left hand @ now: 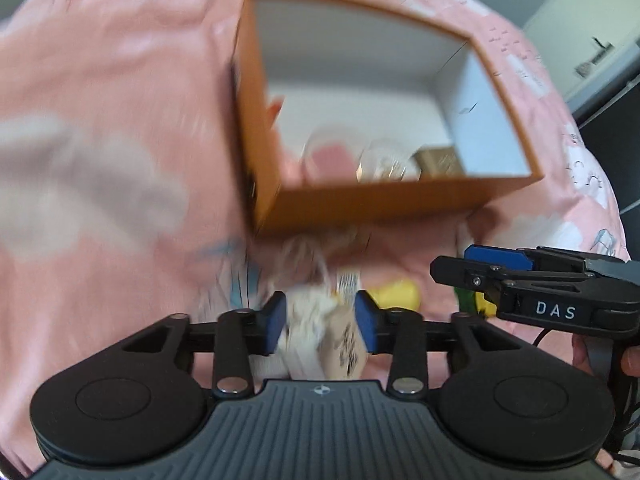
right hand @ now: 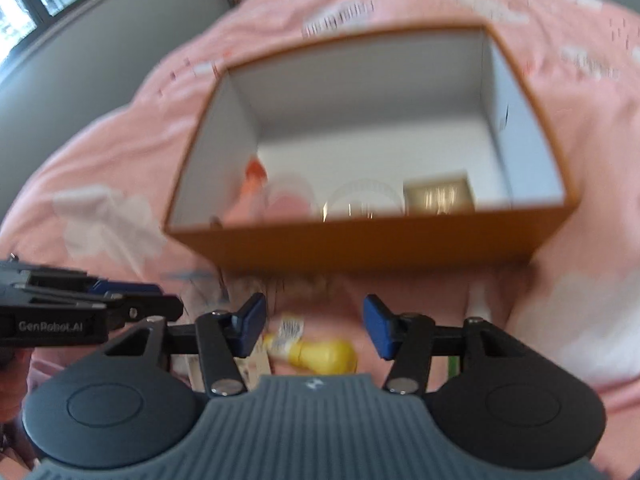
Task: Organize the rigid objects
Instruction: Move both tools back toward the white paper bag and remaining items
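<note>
An orange box with white inner walls stands open on pink bedding. Low inside it lie a pink item, a clear round container and a small gold-brown box. My left gripper hangs in front of the box; a blurred white and beige carton with dark writing sits between its blue pads, and I see no firm press on it. My right gripper stands open above a yellow bulb-shaped object with a label. The left gripper appears at that view's left edge.
The pink bedding with white cloud prints fills both views and bulges softly. Something green peeks out beside the right gripper. A grey wall and a window lie beyond the bed. Dark furniture stands at the right.
</note>
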Tool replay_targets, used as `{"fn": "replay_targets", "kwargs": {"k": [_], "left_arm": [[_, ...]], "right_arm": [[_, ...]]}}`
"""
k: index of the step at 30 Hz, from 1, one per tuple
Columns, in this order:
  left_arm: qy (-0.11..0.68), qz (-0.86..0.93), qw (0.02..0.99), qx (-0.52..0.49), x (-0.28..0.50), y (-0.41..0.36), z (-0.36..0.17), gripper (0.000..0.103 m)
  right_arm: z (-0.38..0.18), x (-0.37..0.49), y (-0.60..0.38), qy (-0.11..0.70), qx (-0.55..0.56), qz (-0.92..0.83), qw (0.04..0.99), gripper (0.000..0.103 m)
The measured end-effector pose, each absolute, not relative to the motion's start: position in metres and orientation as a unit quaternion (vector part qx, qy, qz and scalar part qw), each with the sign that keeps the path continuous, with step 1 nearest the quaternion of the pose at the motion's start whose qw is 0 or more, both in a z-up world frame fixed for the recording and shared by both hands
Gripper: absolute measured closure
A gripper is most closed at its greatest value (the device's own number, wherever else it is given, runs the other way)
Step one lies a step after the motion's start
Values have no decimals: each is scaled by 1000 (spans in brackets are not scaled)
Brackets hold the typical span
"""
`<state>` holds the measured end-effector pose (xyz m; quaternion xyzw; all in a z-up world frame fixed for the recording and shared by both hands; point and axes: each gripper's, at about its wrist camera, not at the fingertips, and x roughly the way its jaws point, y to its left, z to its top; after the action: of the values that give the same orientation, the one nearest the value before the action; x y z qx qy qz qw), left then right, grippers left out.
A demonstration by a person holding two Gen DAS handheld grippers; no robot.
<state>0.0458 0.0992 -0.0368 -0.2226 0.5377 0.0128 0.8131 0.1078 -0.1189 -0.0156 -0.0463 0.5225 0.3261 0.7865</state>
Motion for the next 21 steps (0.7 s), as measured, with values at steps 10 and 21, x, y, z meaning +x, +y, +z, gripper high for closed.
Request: {"fn": "replay_targets", "kwargs": {"k": [10,21], "left_arm": [[582,10,785,-213,30,80,-64,52],[588,2,784,-198,34,70,-73,59]], "right_arm": [[-67,102,-111,608,-43,316,727,69],[-86,91,-90,625,-72,348,695,78]]}}
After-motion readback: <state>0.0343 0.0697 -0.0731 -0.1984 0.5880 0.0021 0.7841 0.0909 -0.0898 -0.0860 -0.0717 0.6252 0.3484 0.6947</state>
